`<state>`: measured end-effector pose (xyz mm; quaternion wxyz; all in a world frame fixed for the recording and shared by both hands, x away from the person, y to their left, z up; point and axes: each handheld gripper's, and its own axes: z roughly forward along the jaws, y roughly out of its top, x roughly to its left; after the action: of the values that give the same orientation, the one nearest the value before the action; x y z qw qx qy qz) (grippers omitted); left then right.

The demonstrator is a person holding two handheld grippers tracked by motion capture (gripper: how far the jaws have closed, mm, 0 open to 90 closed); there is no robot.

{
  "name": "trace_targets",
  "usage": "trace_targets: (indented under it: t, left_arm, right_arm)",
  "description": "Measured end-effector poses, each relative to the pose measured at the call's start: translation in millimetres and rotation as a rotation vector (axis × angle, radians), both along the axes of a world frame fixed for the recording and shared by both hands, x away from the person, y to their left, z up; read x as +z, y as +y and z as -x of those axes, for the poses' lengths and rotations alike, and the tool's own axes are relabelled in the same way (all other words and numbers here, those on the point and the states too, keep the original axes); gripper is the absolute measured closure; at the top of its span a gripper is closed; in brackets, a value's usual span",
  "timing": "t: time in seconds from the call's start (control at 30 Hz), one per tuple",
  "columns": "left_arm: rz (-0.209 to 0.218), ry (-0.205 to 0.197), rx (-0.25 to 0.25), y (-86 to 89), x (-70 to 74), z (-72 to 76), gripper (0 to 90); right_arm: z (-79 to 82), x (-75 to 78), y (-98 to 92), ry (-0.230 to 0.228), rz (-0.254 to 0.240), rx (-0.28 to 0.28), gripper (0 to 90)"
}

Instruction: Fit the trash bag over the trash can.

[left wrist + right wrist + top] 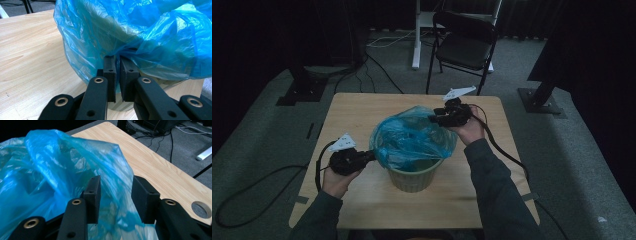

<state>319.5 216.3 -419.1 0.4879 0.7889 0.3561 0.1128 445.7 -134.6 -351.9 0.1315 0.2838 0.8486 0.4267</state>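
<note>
High view: one blue plastic bag [412, 140] draped in one green bin [414, 176] at the middle of one wooden table [357, 107]. Left gripper [371, 156] pinches a gathered fold of the bag; right gripper [435, 118] has jaws parted, loose film between them, unpressed. One folding chair [464, 42] beyond.

Both grippers, left gripper [371, 156] and right gripper [432, 118]: black bodies, brass-ringed pivots, square black pads, grey three-cornered top plates, trailing black cables; person wears dark green-grey sleeves [494, 186].

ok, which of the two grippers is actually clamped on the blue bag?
The left gripper: its jaws pinch the blue bag at the bin's rim. The right gripper stands open, film loose between its jaws.
</note>
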Motion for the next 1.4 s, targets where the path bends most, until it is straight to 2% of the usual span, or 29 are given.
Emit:
trace_targets:
  t: [0.1,0.2,0.33,0.57,0.87,0.97,1.03,1.23,1.3,1.4]
  left_arm:
    - [0.001,0.001,0.000,0.2,-0.1,-0.3,84.1]
    - [0.002,0.000,0.000,0.2,-0.2,-0.2,84.1]
    - [0.006,-0.001,0.000,0.3,-0.5,-0.2,84.1]
    - [0.012,-0.003,0.000,-0.8,-0.1,-0.4,84.0]
    - [0.015,-0.014,-0.006,-3.1,1.7,-0.1,84.2]
    - [0.018,-0.020,-0.001,-1.9,3.8,-0.7,84.2]
    - [0.015,-0.023,0.004,-2.0,4.2,-1.2,84.2]
    - [0.012,-0.030,0.034,-0.6,1.7,-7.5,86.6]
    - [0.018,-0.020,0.047,0.6,-0.1,-11.1,87.5]
    - [0.004,-0.013,0.054,1.1,-3.1,-14.8,87.8]
  right_arm:
    - [-5.0,2.1,3.9,0.003,-0.011,0.004,71.9]
    - [-11.7,1.9,4.8,0.033,-0.031,-0.001,81.5]
    - [-19.0,-0.6,7.3,0.046,-0.008,-0.023,88.9]
    - [-26.5,-8.7,12.5,0.080,0.035,-0.040,90.0]
    - [-37.4,-18.1,17.2,0.149,0.064,-0.056,90.0]
    - [-42.5,-23.4,18.8,0.185,0.090,-0.073,90.0]
    - [-44.1,-24.0,18.4,0.200,0.084,-0.079,90.0]
    - [-48.9,-25.3,16.0,0.211,0.095,-0.106,90.0]
    - [-50.8,-26.9,15.6,0.215,0.100,-0.119,90.0]
    - [-51.5,-28.2,16.7,0.217,0.109,-0.122,90.0]
